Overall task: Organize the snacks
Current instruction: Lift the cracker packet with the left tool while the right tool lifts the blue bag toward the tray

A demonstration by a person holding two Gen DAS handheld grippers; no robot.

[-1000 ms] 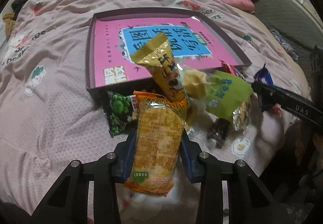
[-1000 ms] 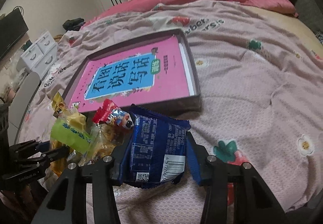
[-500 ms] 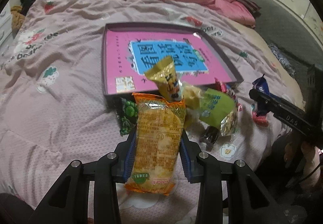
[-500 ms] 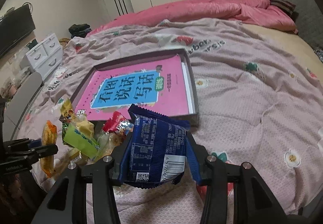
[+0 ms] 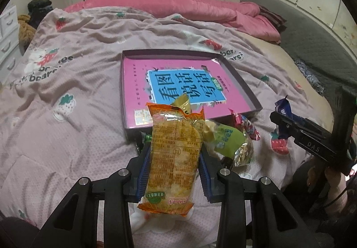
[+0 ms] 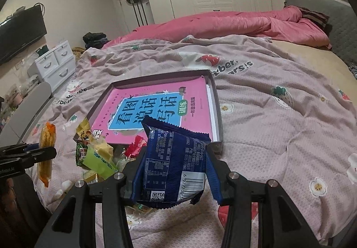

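Observation:
My left gripper is shut on an orange snack pack and holds it above the bed. My right gripper is shut on a dark blue snack bag, also lifted. A shallow dark box with a pink book in it lies on the bedspread beyond both. A pile of snacks lies at the box's near edge: a green pack, a red one, a yellow one. The right gripper with the blue bag shows at the right of the left wrist view.
The bed has a mauve strawberry-print cover and a pink quilt at the back. A grey headboard runs along the right. White drawers and a TV stand at the left.
Both grippers have risen and pulled back from the snack pile with their packs. The box and the pile now look farther away.

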